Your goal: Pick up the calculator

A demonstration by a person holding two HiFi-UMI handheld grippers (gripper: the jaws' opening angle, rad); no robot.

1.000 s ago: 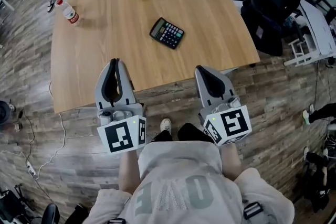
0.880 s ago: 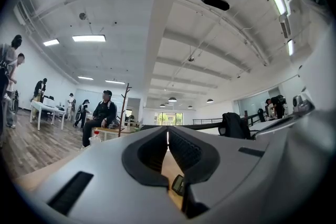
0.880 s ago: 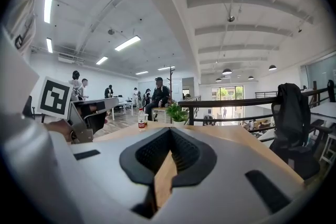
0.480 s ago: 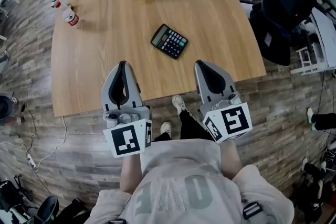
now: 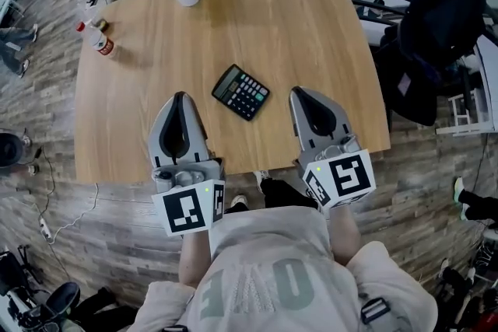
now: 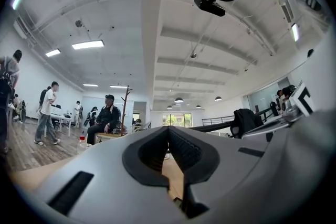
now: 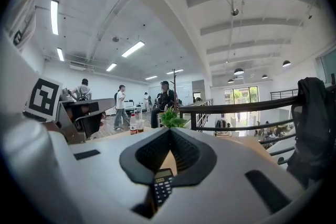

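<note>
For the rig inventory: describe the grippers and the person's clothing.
The left gripper and right gripper have pale grey tapered shells with black ribbed pads. Each carries a white cube with black square markers. The person wears a light grey long-sleeved sweatshirt.

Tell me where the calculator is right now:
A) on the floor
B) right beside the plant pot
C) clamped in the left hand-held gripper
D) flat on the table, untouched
D: the calculator lies flat on the table, between the tips of the left hand-held gripper and the right hand-held gripper, touched by neither.
</note>
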